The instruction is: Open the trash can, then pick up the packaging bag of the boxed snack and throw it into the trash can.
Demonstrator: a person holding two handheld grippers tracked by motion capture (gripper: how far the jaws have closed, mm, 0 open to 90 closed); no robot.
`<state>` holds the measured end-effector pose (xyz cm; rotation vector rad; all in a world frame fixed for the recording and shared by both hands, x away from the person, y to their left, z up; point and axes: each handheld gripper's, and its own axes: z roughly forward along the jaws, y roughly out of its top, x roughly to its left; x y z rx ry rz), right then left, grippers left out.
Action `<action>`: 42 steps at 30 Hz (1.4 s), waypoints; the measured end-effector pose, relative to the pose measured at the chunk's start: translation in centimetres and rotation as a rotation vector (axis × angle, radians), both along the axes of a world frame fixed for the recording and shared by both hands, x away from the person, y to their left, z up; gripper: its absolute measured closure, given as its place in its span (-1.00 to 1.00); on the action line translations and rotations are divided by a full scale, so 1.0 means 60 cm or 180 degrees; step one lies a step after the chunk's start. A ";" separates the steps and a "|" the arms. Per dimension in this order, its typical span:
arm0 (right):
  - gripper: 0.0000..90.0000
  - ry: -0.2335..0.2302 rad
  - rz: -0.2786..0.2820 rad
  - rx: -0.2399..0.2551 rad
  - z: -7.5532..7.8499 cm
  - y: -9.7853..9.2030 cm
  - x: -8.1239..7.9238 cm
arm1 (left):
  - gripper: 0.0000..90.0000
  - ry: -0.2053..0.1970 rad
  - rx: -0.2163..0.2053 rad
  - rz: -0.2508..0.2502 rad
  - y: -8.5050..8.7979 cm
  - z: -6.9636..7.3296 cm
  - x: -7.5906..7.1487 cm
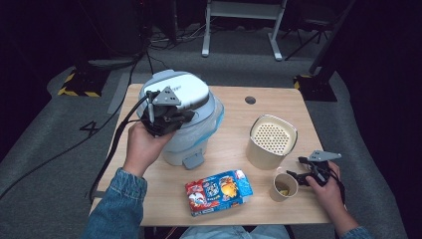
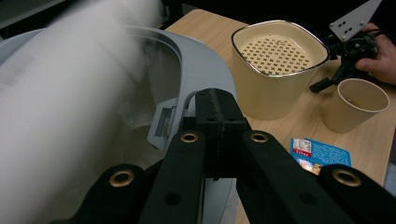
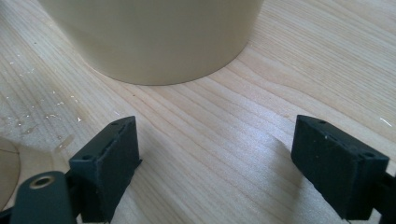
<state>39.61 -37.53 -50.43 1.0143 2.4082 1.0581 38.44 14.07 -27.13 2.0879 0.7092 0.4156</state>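
Left gripper at the bin lid

The left gripper [image 1: 166,119], jaws closed on nothing, sits over the white bin [image 1: 191,144] at ten o'clock; the right gripper [image 1: 298,174], jaws wide, rests by the paper cup [image 1: 284,186] at four o'clock.

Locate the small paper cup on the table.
In the high view the paper cup stands near the table's front right, just below the cream perforated-top canister and beside the right claw.

A large number 4 [image 1: 90,128] is marked on the grey floor [image 1: 45,144] left of the table. The print on the snack packet [image 1: 219,191] is too small to read.
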 end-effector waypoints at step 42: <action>-0.04 0.0040 0.0236 0.0330 0.141 -0.004 -0.044 | 0.13 -0.0081 -0.0449 0.0268 0.143 -0.124 -0.114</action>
